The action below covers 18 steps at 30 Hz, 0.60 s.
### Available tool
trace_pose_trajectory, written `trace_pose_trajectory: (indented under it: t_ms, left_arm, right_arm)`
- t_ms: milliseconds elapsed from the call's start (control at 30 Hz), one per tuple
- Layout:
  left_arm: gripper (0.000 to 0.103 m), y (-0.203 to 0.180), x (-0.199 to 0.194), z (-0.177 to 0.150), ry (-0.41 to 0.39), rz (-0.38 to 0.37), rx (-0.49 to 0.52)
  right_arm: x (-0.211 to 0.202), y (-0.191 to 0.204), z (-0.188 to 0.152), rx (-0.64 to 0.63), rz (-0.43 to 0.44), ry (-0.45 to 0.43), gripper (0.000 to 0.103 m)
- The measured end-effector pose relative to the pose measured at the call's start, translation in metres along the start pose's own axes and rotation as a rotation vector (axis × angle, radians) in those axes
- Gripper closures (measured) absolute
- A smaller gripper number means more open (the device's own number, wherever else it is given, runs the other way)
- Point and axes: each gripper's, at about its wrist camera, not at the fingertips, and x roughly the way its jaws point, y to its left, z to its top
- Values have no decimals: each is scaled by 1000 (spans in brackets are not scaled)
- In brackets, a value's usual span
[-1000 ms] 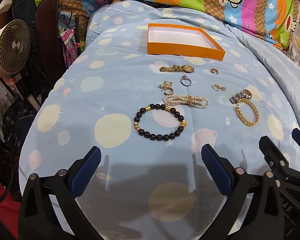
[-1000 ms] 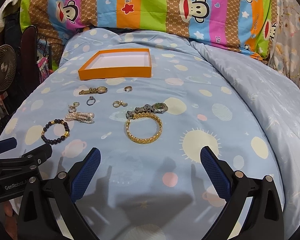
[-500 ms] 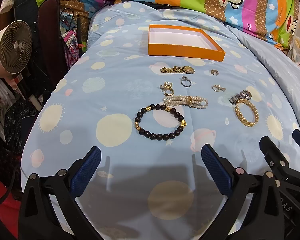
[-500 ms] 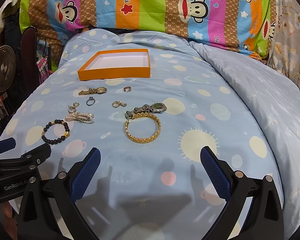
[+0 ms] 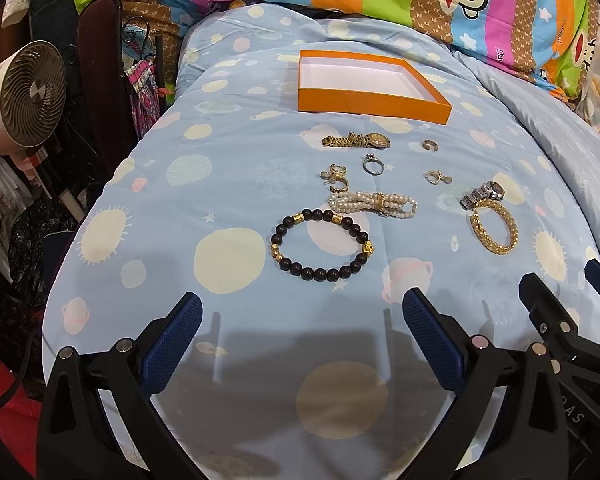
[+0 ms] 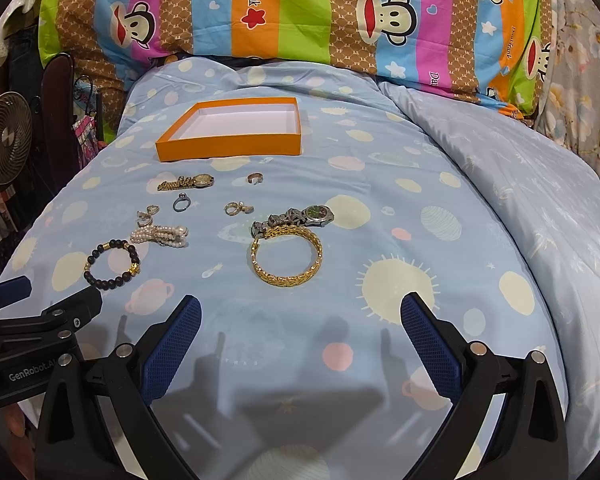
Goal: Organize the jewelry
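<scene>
An empty orange box (image 5: 370,99) (image 6: 230,146) sits at the far side of the blue quilt. In front of it lie a gold watch (image 5: 356,140), a silver ring (image 5: 372,165), small gold rings (image 5: 431,145), a pearl bracelet (image 5: 374,204), a dark bead bracelet (image 5: 320,246) (image 6: 111,259), a silver watch (image 6: 296,218) and a gold chain bracelet (image 5: 494,227) (image 6: 286,258). My left gripper (image 5: 300,344) is open and empty, short of the bead bracelet. My right gripper (image 6: 300,344) is open and empty, short of the gold bracelet.
A white fan (image 5: 22,96) and dark clutter stand off the bed's left edge. A striped monkey-print pillow (image 6: 300,12) lies behind the box. A pale quilt fold (image 6: 520,184) rises at the right.
Both grippers have shifted slightly; the left view has drifted a little to the right. Nothing was picked up or moved.
</scene>
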Motion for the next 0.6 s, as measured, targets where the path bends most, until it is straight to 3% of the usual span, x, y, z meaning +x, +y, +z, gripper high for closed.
trace_pose_trajectory:
  t_ms: [600]
  left_arm:
    - [5, 1, 0, 1, 0, 0, 0]
  right_arm:
    - [0, 0, 0, 0, 0, 0, 5]
